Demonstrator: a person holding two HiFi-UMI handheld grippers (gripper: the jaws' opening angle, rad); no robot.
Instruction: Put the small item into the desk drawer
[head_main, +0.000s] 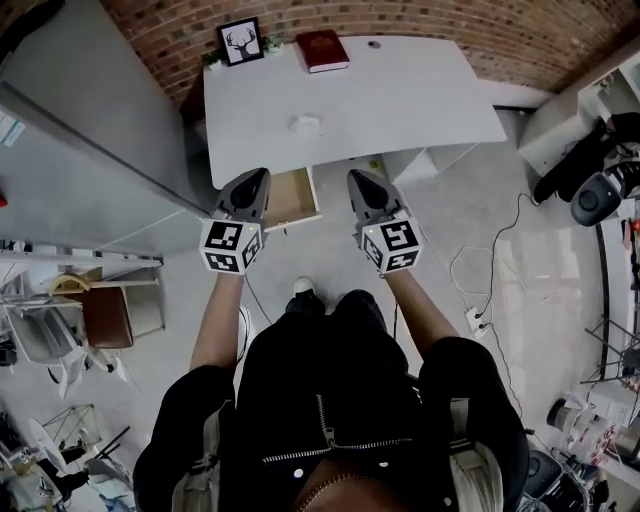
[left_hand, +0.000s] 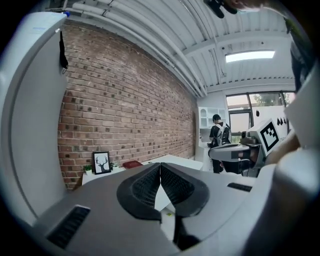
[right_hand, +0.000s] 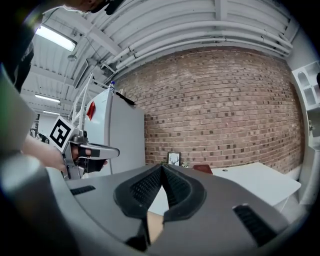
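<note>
A small white round item (head_main: 305, 124) lies in the middle of the white desk (head_main: 420, 100). Under the desk's front edge a wooden drawer (head_main: 292, 198) stands pulled out, and what is inside it I cannot make out. My left gripper (head_main: 262, 176) is shut and empty, held over the floor at the drawer's left corner. My right gripper (head_main: 352, 177) is also shut and empty, just right of the drawer. In the left gripper view the jaws (left_hand: 160, 168) meet tip to tip, as they do in the right gripper view (right_hand: 161, 169). Both point at the desk and the brick wall.
A framed deer picture (head_main: 240, 41) and a red book (head_main: 322, 50) sit at the desk's back edge. A tall grey cabinet (head_main: 80, 130) stands left, a white shelf unit (head_main: 560, 110) right. Cables (head_main: 480, 280) trail on the floor. A person (left_hand: 218, 135) stands far off.
</note>
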